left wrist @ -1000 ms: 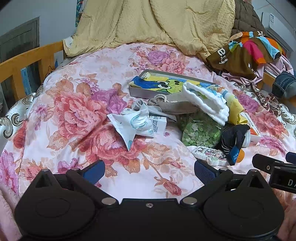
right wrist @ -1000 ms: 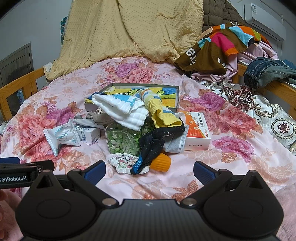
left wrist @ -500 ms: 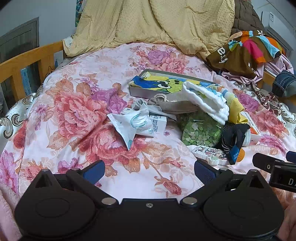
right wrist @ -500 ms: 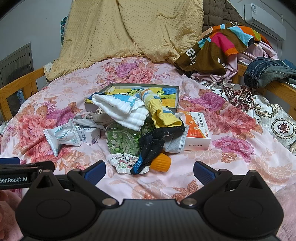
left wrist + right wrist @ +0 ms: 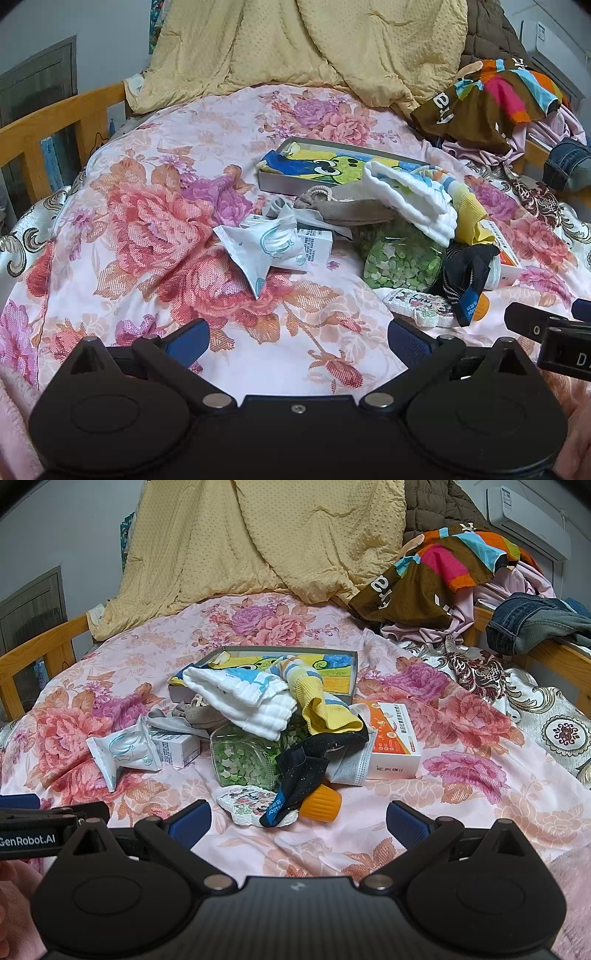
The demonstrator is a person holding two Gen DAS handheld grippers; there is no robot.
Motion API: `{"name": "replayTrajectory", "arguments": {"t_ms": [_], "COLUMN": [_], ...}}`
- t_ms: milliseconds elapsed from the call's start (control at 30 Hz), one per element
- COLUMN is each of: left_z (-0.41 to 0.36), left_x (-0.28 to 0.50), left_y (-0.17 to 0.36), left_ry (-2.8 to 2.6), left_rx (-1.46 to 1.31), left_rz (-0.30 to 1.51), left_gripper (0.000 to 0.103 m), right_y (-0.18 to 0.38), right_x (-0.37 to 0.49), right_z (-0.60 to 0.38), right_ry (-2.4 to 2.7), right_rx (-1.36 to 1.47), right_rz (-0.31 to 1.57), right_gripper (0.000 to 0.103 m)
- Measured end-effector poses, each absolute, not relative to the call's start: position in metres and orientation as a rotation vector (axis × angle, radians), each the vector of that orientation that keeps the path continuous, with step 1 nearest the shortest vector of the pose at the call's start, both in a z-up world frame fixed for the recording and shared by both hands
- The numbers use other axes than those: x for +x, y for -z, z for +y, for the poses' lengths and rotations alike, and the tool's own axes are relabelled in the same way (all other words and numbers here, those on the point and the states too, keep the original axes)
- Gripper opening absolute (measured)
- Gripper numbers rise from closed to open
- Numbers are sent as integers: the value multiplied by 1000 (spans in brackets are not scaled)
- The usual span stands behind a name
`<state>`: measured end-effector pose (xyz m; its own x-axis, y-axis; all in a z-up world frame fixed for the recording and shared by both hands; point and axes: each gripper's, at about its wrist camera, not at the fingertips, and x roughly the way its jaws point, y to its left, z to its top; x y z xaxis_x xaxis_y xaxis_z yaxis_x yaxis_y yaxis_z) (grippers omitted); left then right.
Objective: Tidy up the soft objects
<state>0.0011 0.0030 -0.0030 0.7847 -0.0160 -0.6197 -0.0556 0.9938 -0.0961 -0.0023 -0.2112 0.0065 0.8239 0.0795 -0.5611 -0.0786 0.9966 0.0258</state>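
Both the left gripper (image 5: 295, 338) and the right gripper (image 5: 297, 818) hover released over the near bedspread (image 5: 147, 229), holding nothing. The pile lies farther in: a white towel (image 5: 247, 701) and yellow cloth (image 5: 325, 712) drape a jar (image 5: 247, 760), a dark sock (image 5: 299, 771) to its right.

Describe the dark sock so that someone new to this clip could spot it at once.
Start at the flowered bedspread and find the clutter pile in front of the shallow picture box. The dark sock drapes down its near side over an orange cap, the pile's only black item, with a blue label.
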Motion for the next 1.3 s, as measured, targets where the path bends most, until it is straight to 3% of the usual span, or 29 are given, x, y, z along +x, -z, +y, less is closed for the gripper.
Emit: {"name": "replayTrajectory", "arguments": {"t_ms": [867, 1300], "left_z": [2, -17], "left_x": [39, 121], "left_y": [-7, -31], "left_ry": [120, 290], "left_rx": [-133, -207], "left_rz": [704, 634], "left_gripper": [102, 102], "right_y": [-12, 2], "right_x": [43, 99], "right_z": [-231, -235], "right_ry": [-160, -208], "right_rx": [116, 105], "right_rz": [735, 807], "right_gripper": [102, 92]}}
